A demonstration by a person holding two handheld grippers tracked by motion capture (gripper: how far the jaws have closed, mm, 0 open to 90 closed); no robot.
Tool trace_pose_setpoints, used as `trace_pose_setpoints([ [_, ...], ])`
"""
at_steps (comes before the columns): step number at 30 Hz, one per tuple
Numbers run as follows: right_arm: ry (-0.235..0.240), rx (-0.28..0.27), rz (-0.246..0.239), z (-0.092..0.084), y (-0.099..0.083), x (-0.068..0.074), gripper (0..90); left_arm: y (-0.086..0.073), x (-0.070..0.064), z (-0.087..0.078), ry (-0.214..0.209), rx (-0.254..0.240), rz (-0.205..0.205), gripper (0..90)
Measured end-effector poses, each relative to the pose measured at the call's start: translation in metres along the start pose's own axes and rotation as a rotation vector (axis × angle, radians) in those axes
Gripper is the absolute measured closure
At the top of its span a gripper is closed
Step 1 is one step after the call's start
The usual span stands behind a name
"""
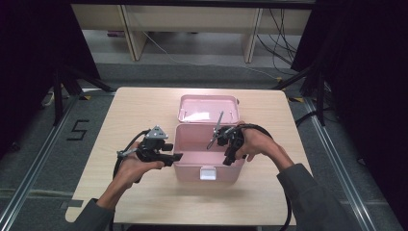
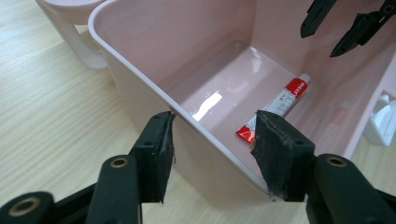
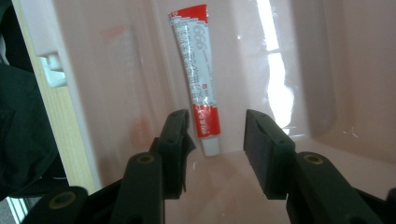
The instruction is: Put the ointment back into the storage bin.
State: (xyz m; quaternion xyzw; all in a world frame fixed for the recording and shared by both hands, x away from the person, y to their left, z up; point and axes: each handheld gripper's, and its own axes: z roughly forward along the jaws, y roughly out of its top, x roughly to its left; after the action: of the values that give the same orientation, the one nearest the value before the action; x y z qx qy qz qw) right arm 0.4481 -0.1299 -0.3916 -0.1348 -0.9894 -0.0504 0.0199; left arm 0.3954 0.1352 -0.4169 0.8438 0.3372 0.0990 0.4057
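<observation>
Down on the pink box's (image 1: 192, 166) floor lies a tube (image 3: 198, 74) — light, squashy, best pinched mid-body — right gripper (image 3: 215, 140) parted above it, empty, left gripper (image 2: 212, 149) straddling the box's left wall.

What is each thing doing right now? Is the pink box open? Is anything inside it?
Pink box: open, standing on the table.
Lid: swung back, lying flat behind the box.
Tube: lying flat on the box floor, cap on, not held.
Left gripper: jaws straddle the box's side wall, pads not pressing on it.
Right gripper: open, above the tube's capped end, nothing between the jaws.
</observation>
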Motion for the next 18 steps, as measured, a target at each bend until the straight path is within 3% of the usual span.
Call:
trace_pose_setpoints([
  [2,-0.001,-0.004,0.013,-0.001,-0.001,0.000,60.0,0.000,-0.001,0.000,0.007,-0.002,0.000,47.0],
  [4,-0.006,-0.020,-0.025,0.000,-0.002,-0.003,59.7,0.000,0.000,0.000,0.002,-0.001,0.000,46.9],
  [6,-0.009,-0.016,0.027,-0.003,-0.002,0.000,58.7,0.000,0.000,0.000,0.006,0.001,-0.001,46.8],
  [12,-0.030,-0.063,0.035,-0.007,-0.003,-0.004,55.0,0.000,0.000,0.002,0.006,-0.004,-0.011,45.8],
  [17,-0.045,-0.126,0.065,-0.014,-0.006,-0.007,52.6,0.000,0.000,0.001,0.001,-0.003,-0.010,45.1],
  [18,-0.054,-0.156,0.088,-0.017,-0.007,-0.007,52.4,0.000,-0.001,0.002,0.003,-0.004,-0.019,45.1],
])
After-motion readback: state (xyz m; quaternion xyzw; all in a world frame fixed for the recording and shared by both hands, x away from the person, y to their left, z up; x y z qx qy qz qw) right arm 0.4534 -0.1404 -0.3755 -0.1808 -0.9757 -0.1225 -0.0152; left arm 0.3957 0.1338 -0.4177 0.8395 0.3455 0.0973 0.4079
